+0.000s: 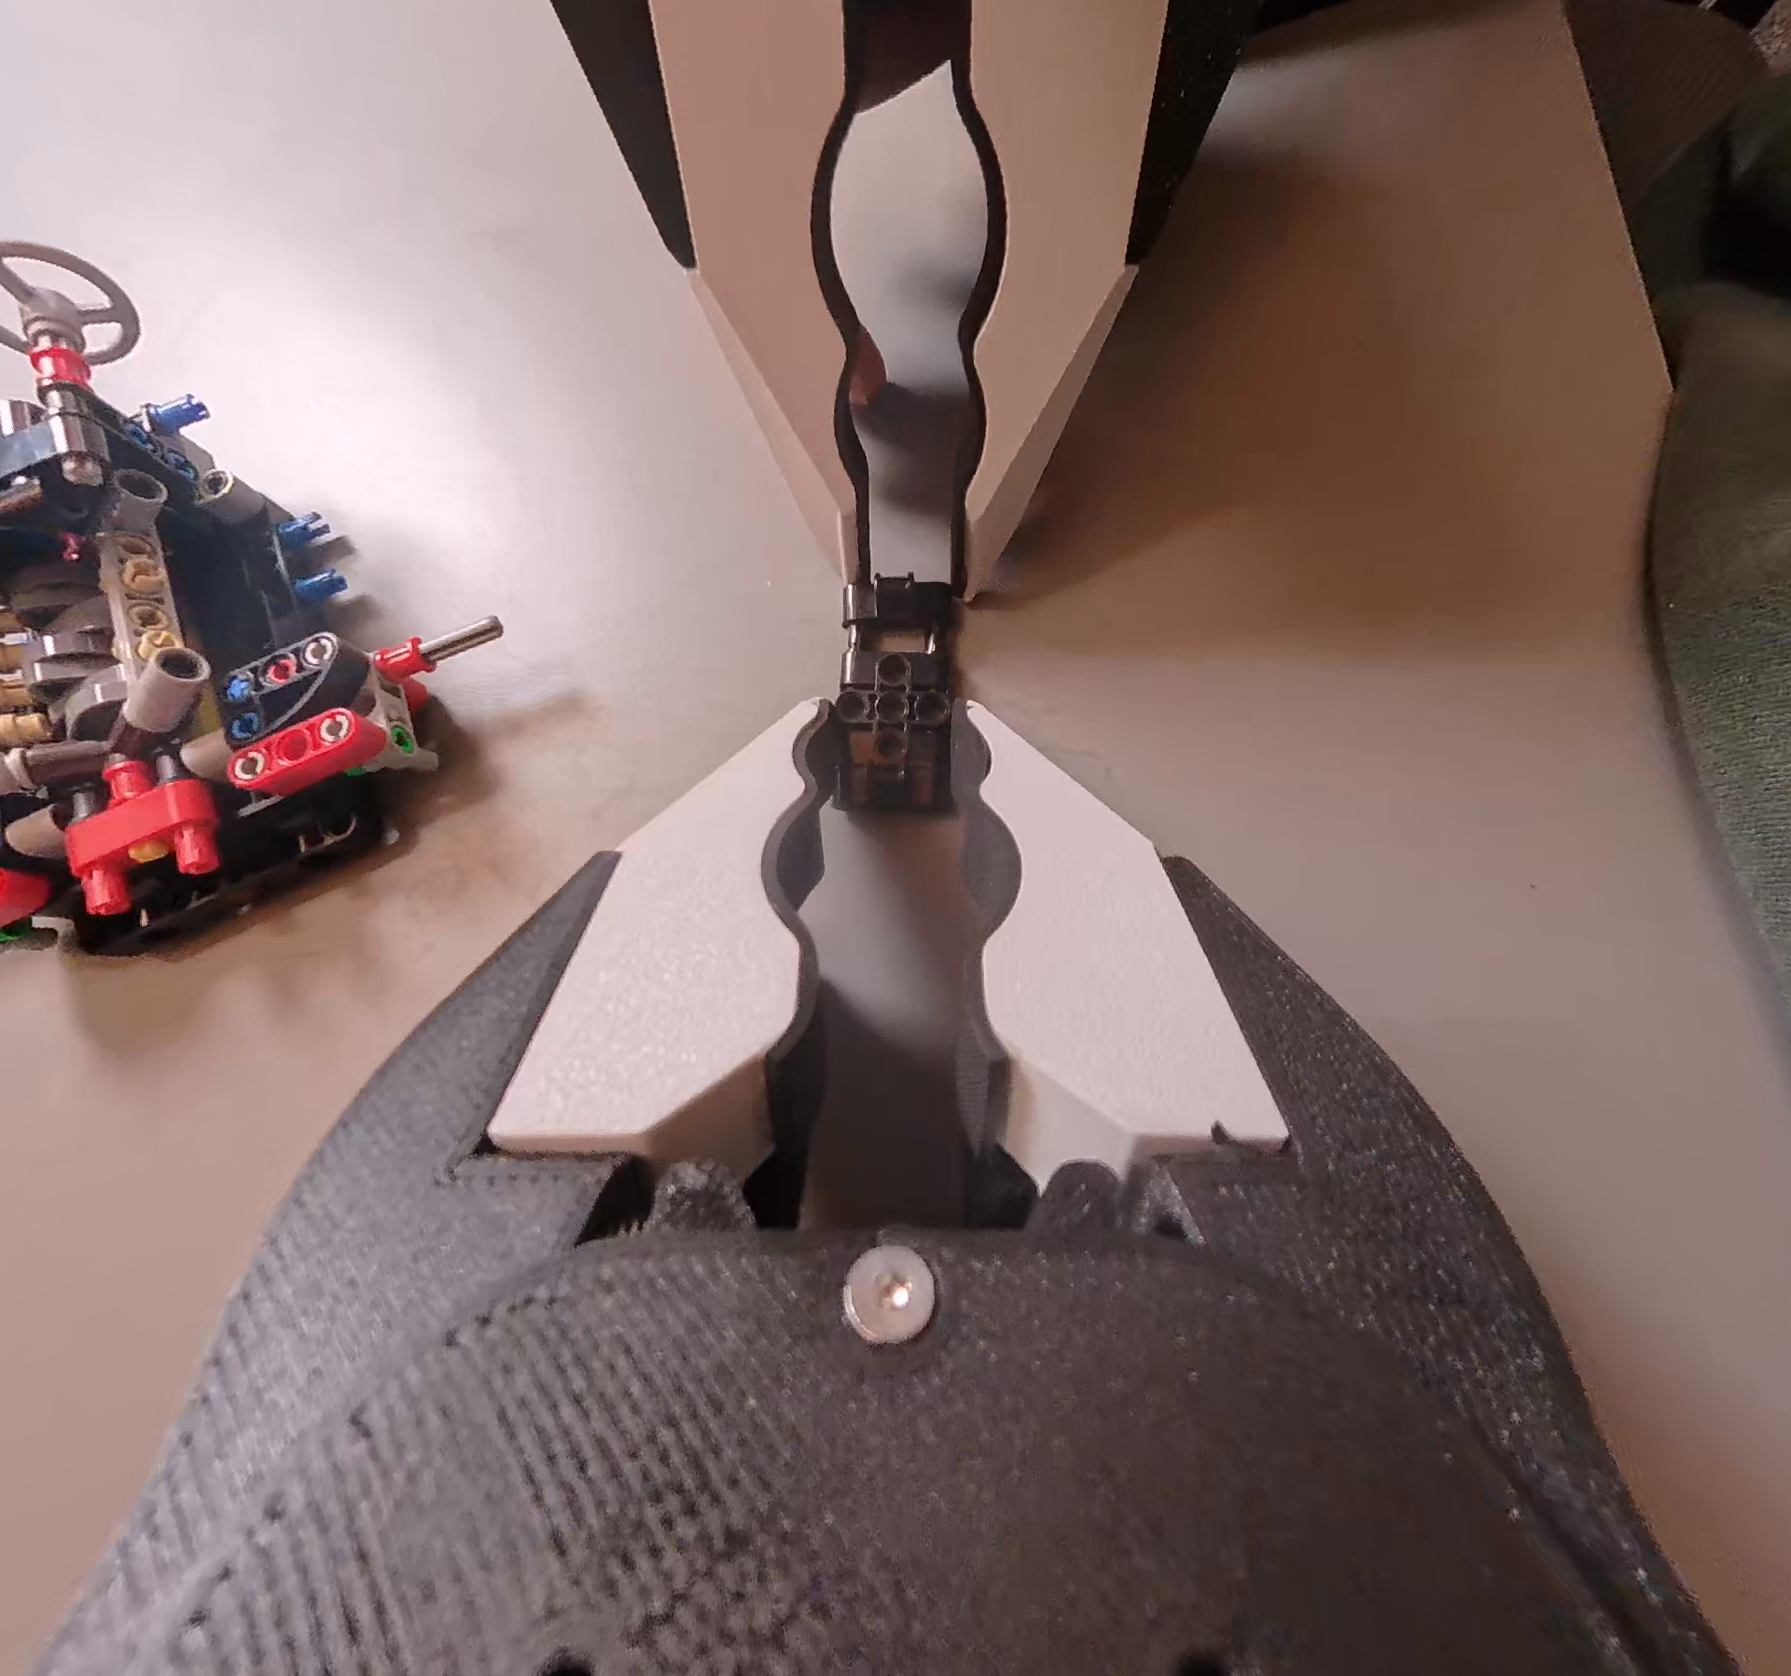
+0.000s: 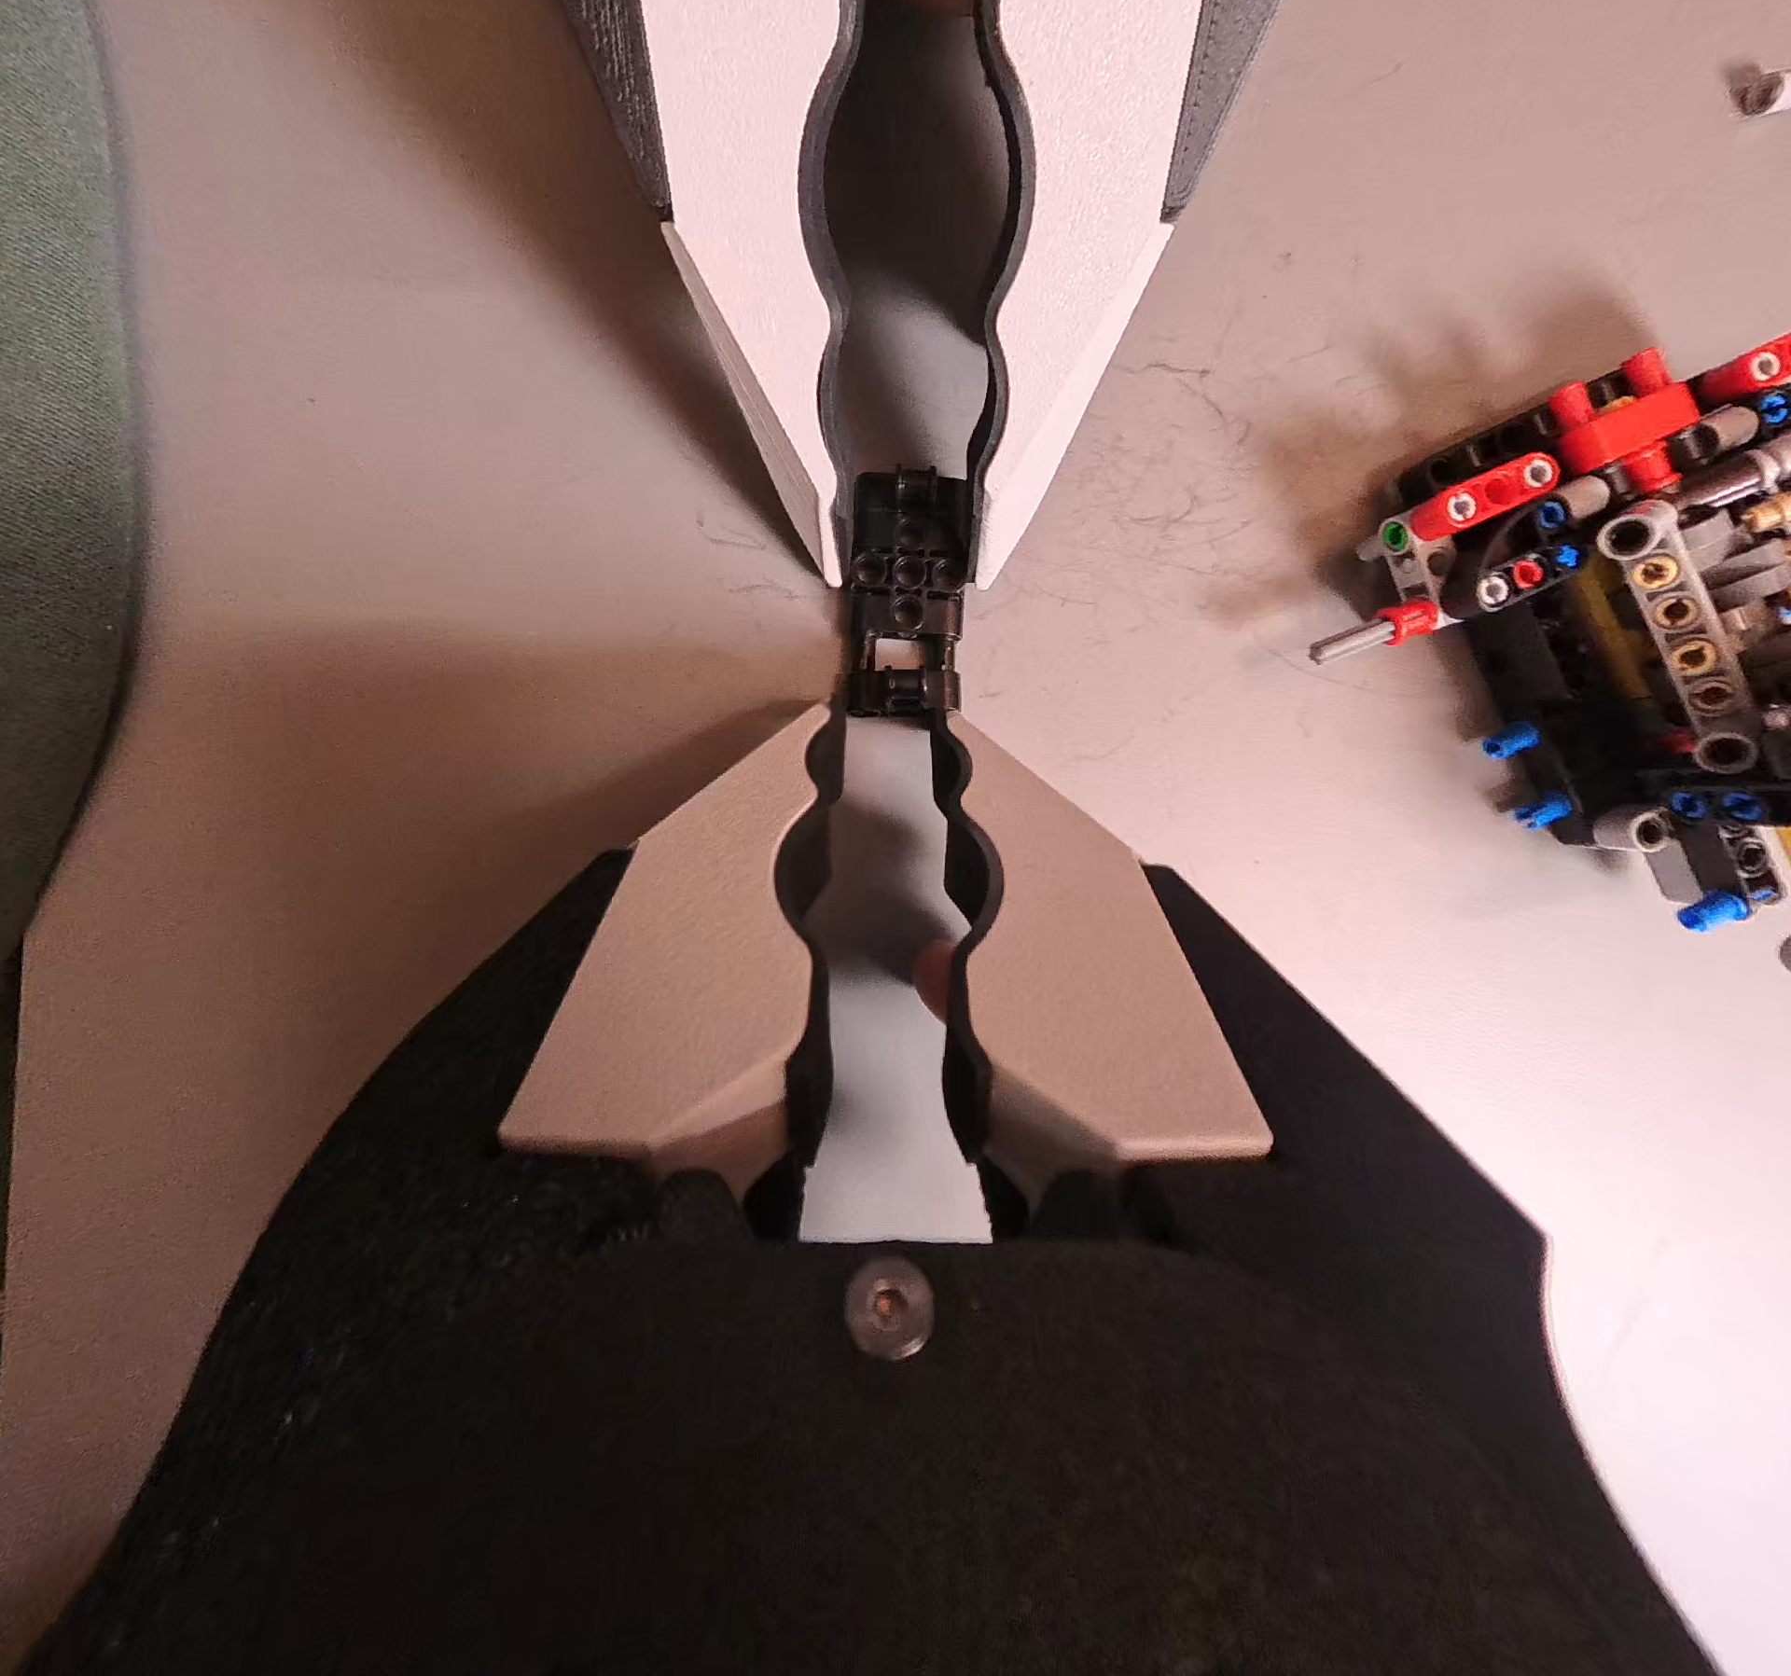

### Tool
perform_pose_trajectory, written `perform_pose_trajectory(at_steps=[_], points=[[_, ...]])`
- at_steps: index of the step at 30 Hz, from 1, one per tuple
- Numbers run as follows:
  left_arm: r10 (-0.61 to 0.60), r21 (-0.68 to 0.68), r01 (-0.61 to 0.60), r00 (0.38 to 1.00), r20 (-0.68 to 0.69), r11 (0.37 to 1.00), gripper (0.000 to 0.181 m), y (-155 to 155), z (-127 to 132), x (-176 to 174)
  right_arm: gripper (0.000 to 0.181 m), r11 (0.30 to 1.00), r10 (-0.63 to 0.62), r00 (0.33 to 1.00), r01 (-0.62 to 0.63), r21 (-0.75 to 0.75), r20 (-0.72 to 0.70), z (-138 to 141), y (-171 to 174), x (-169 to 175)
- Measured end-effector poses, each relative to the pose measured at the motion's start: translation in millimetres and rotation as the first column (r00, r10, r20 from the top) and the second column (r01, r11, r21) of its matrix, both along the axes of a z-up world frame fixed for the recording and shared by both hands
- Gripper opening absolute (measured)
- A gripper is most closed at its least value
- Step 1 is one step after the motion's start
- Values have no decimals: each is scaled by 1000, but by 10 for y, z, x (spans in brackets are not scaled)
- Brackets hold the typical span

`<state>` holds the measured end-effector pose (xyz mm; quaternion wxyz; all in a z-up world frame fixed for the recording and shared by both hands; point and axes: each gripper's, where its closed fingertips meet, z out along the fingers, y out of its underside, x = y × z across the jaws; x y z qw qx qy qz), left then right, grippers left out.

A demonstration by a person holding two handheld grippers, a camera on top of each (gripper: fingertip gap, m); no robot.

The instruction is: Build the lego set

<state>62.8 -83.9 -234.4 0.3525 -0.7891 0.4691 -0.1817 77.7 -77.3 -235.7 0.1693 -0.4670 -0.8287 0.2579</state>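
Observation:
My left gripper (image 1: 894, 719) is shut on a black lego block (image 1: 892, 757) with round pin holes in its face. My right gripper (image 1: 908, 578) comes in from the top of the left wrist view, tip to tip with the left one, shut on a small black connector piece (image 1: 896, 607). The connector meets the block's far end. In the right wrist view my right gripper (image 2: 896, 719) holds the connector (image 2: 903, 688), and the left gripper (image 2: 909, 568) holds the block (image 2: 909, 554) opposite. Both are just above the table (image 1: 388, 128).
The part-built lego model (image 1: 165, 660), black with red, blue and grey parts and a grey steering wheel (image 1: 68, 297), sits on the table to my left; it also shows in the right wrist view (image 2: 1628, 641). A green cushioned seat (image 1: 1725, 564) borders the table edge. A small grey piece (image 2: 1759, 94) lies far off. Left and right tips are no more than a few centimetres apart.

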Motion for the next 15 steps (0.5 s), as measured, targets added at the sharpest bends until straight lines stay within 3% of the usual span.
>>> perform_pose_trajectory(at_steps=[15], points=[[8,14,-8,1000,19,1000,22,3,2,30,15,999,-22,999,21,-32,-32,1,2,-3]])
